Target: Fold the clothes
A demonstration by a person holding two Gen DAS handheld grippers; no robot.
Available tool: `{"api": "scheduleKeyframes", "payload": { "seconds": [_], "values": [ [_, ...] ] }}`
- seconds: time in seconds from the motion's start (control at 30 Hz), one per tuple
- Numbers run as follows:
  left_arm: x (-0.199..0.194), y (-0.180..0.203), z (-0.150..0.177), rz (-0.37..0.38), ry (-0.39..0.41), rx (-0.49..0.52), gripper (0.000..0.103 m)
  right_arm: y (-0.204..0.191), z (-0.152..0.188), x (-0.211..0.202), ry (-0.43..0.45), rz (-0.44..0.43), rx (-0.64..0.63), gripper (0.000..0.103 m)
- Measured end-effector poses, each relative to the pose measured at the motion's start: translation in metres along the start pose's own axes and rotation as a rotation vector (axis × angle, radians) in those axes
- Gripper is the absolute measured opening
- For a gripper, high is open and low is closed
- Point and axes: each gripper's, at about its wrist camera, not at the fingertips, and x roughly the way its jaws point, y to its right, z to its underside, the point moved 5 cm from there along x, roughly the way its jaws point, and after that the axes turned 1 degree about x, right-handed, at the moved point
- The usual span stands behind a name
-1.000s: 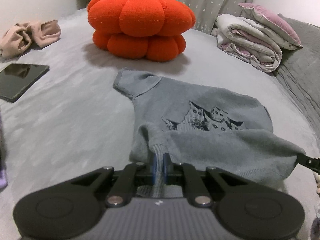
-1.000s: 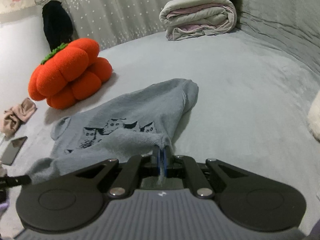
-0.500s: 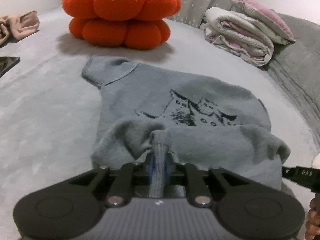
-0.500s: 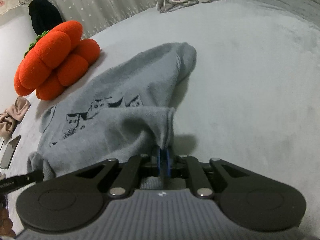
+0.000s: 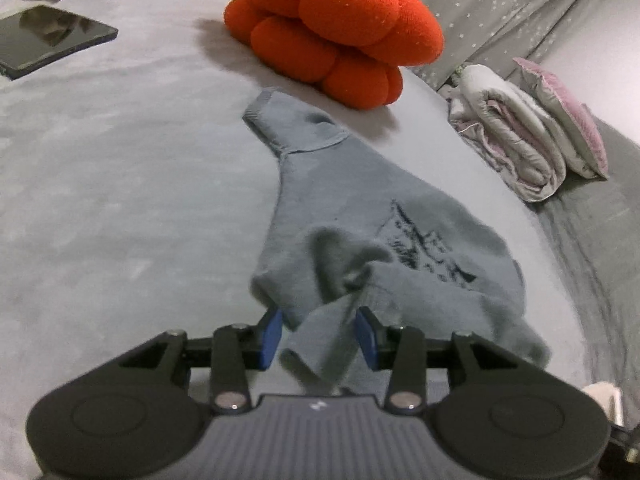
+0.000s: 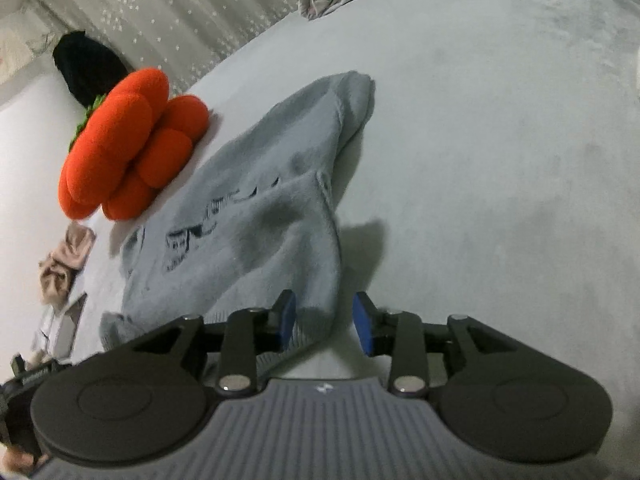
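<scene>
Both hand-held grippers tilt down toward the bed (image 5: 120,200); the left hand-held gripper (image 5: 318,332) has just been opening, its blue pads partly apart with the grey sweater (image 5: 360,216) hem loose between them; the right hand-held gripper (image 6: 322,320) likewise, the sweater's corner lying slack between its parted pads.

A grey bed (image 5: 120,200) backed by a star-dotted curtain (image 6: 180,12).
</scene>
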Motion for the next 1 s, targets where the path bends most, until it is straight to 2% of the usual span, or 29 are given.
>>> {"api": "scheduleKeyframes", "payload": {
  "seconds": [0.13, 0.23, 0.4, 0.43, 0.47, 0.5, 0.57, 0.8, 1.0],
  "values": [
    [0.014, 0.003, 0.006, -0.036, 0.000, 0.045, 0.041, -0.001, 0.009, 0.008, -0.012, 0.037, -0.028, 0.037],
    [0.017, 0.012, 0.004, -0.033, 0.004, 0.066, 0.041, -0.003, 0.013, 0.013, 0.017, 0.034, -0.052, 0.038],
    [0.022, 0.021, 0.004, -0.023, 0.008, 0.074, 0.023, -0.012, 0.015, 0.021, 0.015, -0.004, -0.106, 0.037],
    [0.022, 0.022, 0.004, -0.027, 0.010, 0.082, 0.018, -0.013, 0.015, 0.022, 0.011, -0.012, -0.112, 0.032],
    [0.021, 0.023, 0.005, -0.035, 0.010, 0.093, 0.016, -0.014, 0.015, 0.023, 0.007, -0.021, -0.118, 0.023],
    [0.021, 0.024, 0.005, -0.048, 0.007, 0.104, 0.014, -0.015, 0.015, 0.024, 0.001, -0.029, -0.117, 0.018],
    [0.019, 0.025, 0.005, -0.074, 0.003, 0.121, 0.013, -0.014, 0.015, 0.024, -0.002, -0.030, -0.123, 0.011],
    [-0.002, 0.020, -0.001, -0.089, -0.003, 0.110, 0.012, -0.026, 0.015, 0.006, 0.003, 0.047, -0.221, 0.009],
    [-0.029, 0.015, 0.001, -0.094, -0.023, 0.120, 0.012, -0.028, 0.020, -0.024, -0.004, 0.082, -0.229, 0.009]
  ]
}}
